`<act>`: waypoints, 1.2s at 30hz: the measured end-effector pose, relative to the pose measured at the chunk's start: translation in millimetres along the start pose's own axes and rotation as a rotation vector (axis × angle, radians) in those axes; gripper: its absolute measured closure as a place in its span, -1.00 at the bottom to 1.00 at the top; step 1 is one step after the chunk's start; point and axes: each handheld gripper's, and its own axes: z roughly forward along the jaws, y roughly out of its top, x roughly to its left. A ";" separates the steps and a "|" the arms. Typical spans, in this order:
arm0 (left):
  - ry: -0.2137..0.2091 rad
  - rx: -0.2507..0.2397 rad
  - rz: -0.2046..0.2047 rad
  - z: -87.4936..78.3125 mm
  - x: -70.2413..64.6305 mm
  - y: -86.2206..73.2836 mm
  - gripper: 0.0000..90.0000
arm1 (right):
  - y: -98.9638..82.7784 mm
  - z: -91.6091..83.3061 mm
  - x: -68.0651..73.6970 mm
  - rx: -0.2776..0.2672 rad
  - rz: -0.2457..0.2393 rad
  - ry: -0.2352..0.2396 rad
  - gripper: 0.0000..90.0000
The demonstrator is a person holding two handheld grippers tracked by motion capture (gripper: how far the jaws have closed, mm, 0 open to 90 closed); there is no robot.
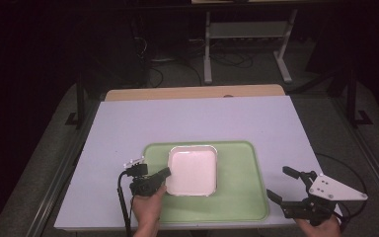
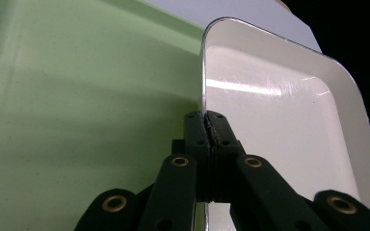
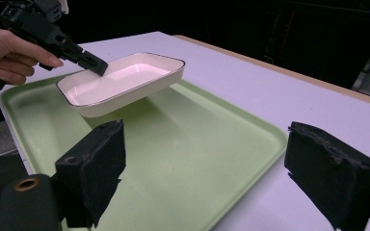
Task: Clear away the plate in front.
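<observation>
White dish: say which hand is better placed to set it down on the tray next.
Left. The left tool is shut on the white dish's rim, holding it lifted over the green tray. The right tool is open, apart from the dish, off the tray's right edge.

Room: dark all around, black at the back | Floor [image 1: 256, 69]: grey, with black cables [image 1: 227, 59] lying on it | Far side: a pale metal stand [image 1: 246, 34] with two legs | Table [image 1: 197, 118]: light purple top, a wood edge [image 1: 192, 92] along the far side | Light: falls mostly on the table
</observation>
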 end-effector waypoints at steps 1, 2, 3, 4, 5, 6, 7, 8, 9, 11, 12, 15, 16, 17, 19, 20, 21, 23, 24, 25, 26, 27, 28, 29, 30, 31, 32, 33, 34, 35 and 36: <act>0.003 0.003 -0.002 0.3 -0.4 -1.1 0.98 | -0.2 0.0 0.1 0.001 -0.001 0.000 -0.70; 0.007 0.008 -0.001 0.9 -0.2 -2.2 0.98 | -0.3 0.0 0.4 0.002 0.000 -0.001 -0.70; 0.012 0.012 -0.002 1.1 -0.2 -3.4 0.98 | -0.3 -0.1 0.7 0.002 -0.001 -0.001 -0.70; 0.019 0.013 -0.002 1.6 -0.6 -4.8 0.98 | -0.3 -0.1 0.9 0.001 -0.001 0.000 -0.70; 0.023 0.014 -0.001 2.2 -0.8 -6.2 0.98 | -0.3 -0.2 1.1 0.001 -0.003 0.000 -0.70; 0.026 0.022 0.004 2.3 -0.8 -7.4 0.98 | -0.4 -0.2 1.2 0.002 -0.004 0.000 -0.70; 0.032 0.022 0.006 2.8 -1.3 -8.8 0.98 | -0.5 0.0 1.3 0.002 -0.004 0.001 -0.70; 0.040 0.024 0.008 3.5 -1.8 -10.1 0.98 | -0.6 0.1 1.4 0.004 -0.003 0.001 -0.70; 0.044 0.029 0.008 4.0 -1.9 -11.4 0.98 | -0.6 0.3 1.5 0.005 -0.002 0.003 -0.70; 0.053 0.034 0.007 5.3 -2.1 -13.5 0.98 | -0.7 0.6 1.8 0.006 -0.005 0.004 -0.70; 0.059 0.033 0.005 5.9 -2.7 -14.2 0.98 | -0.7 0.7 1.9 0.007 -0.006 0.005 -0.70; 0.070 0.034 0.005 6.6 -3.8 -14.8 0.98 | -0.7 0.8 1.7 0.007 -0.007 0.006 -0.70; 0.074 0.035 0.007 6.6 -4.2 -14.7 0.98 | -0.7 0.8 1.6 0.007 -0.007 0.006 -0.70; 0.079 0.035 0.007 6.7 -4.5 -14.8 0.98 | -0.6 0.8 1.5 0.006 -0.007 0.006 -0.70; 0.091 0.036 0.007 7.7 -4.8 -15.3 0.98 | -0.7 1.1 1.5 0.007 -0.006 0.008 -0.70; 0.094 0.039 0.008 8.1 -4.9 -15.5 0.98 | -0.6 1.3 1.7 0.009 -0.006 0.009 -0.70; 0.101 0.040 0.009 8.2 -5.2 -15.9 0.98 | -0.6 1.5 1.9 0.010 -0.007 0.009 -0.70; 0.108 0.038 0.008 8.2 -5.6 -16.5 0.98 | -0.5 1.6 2.3 0.009 -0.009 0.010 -0.70; 0.108 0.040 0.005 8.4 -5.6 -16.5 0.98 | -0.6 1.7 2.4 0.009 -0.008 0.010 -0.70; 0.110 0.039 0.004 8.7 -6.0 -16.5 0.98 | -0.6 1.9 2.3 0.010 -0.009 0.011 -0.70; 0.117 0.030 0.001 9.0 -6.9 -16.8 0.97 | -0.6 2.0 2.2 0.010 -0.009 0.011 -0.70; 0.123 0.028 -0.001 9.5 -7.7 -17.0 0.97 | -0.5 2.3 2.2 0.010 -0.009 0.012 -0.70; 0.125 0.031 -0.002 10.2 -8.0 -17.2 0.97 | -0.5 2.6 2.3 0.010 -0.010 0.012 -0.70; 0.126 0.033 -0.003 10.9 -8.9 -17.5 0.97 | -0.5 2.8 2.4 0.011 -0.010 0.012 -0.70; 0.127 0.034 -0.002 11.7 -9.6 -17.9 0.97 | -0.5 3.0 2.6 0.013 -0.010 0.013 -0.70; 0.127 0.034 -0.004 12.4 -9.9 -18.3 0.97 | -0.4 3.2 2.8 0.013 -0.010 0.013 -0.70; 0.129 0.035 -0.008 13.0 -10.2 -18.6 0.97 | -0.4 3.2 2.8 0.013 -0.010 0.013 -0.70; 0.133 0.034 -0.012 13.6 -10.6 -18.9 0.97 | -0.5 3.3 2.7 0.013 -0.011 0.013 -0.70; 0.134 0.033 -0.016 14.0 -10.8 -19.1 0.97 | -0.5 3.3 2.6 0.014 -0.010 0.014 -0.70; 0.134 0.030 -0.020 14.7 -11.0 -19.3 0.97 | -0.5 3.3 2.4 0.014 -0.010 0.014 -0.70; 0.135 0.030 -0.022 15.4 -11.4 -19.3 0.97 | -0.6 3.3 2.3 0.014 -0.010 0.015 -0.70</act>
